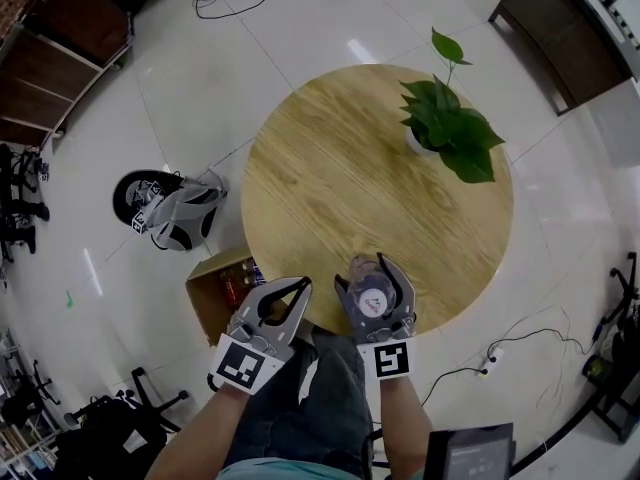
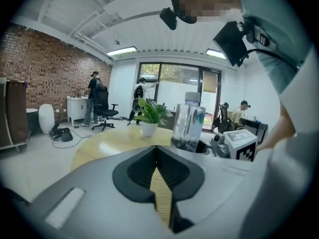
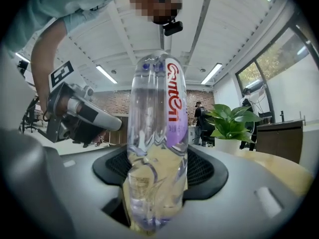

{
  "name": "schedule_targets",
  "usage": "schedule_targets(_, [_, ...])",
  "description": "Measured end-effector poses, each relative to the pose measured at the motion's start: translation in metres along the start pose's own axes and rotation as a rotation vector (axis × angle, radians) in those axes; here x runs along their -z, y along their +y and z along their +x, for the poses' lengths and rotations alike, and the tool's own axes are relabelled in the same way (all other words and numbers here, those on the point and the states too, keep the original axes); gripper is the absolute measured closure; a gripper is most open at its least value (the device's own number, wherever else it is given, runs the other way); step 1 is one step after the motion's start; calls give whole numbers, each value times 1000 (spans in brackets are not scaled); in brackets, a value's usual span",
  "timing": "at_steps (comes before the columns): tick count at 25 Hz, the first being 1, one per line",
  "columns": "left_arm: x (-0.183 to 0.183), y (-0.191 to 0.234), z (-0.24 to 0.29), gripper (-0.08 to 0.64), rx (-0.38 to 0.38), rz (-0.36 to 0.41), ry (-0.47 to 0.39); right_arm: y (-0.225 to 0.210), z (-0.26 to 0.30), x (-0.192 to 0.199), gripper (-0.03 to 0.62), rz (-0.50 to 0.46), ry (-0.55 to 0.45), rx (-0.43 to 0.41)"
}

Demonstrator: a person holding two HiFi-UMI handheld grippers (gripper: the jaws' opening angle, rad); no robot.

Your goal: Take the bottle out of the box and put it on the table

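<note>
The right gripper (image 1: pixel 372 266) has its fingers clasped on the clear plastic water bottle (image 3: pixel 157 133), upright at the edge of the round wooden surface (image 1: pixel 350 168), apparently to stand it there. The left gripper (image 1: pixel 301 286) waits alongside with its fingers together and empty.

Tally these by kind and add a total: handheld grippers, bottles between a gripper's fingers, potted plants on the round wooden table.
Grey handheld grippers: 2 (left gripper, right gripper)
Clear plastic water bottle: 1
Green leafy plant in white pot: 1
Total: 4
</note>
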State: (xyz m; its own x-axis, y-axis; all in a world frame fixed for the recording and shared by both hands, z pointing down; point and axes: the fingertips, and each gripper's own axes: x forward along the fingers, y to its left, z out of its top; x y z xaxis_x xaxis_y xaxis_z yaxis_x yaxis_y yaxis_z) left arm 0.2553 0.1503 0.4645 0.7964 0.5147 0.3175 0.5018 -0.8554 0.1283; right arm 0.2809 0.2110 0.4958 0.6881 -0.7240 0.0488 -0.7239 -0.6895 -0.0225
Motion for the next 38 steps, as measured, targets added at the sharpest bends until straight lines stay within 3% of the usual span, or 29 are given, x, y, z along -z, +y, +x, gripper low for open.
schedule_targets(6, [-3, 0, -2, 549, -4, 18, 2, -2, 0, 12, 280, -2, 60, -10])
schedule_targets(8, [-9, -2, -4, 549, -3, 32, -6, -1, -3, 10, 249, -8, 78, -13])
schedule_targets(13, [-25, -11, -20, 549, -16, 18, -34, 2, -19, -2, 225, -49, 122, -35])
schedule_targets(18, [-42, -19, -50, 549, -38, 23, -70, -15, -42, -20, 225, -57, 95, 33])
schedule_targets(21, [-53, -27, -75, 549, -45, 19, -101, -6, -62, -42, 225, -74, 92, 28])
schedule_targets(24, [-65, -42, -107, 549, -26, 20, -146, 24, -77, -64, 225, -110, 84, -15])
schedule_targets(30, [-85, -82, -189, 549, 39, 49, -248, 115, -111, -140, 233, -51, 5, -11])
schedule_targets(38, [-107, -126, -306, 549, 76, 133, -356, 241, -158, -226, 256, -19, -73, -88])
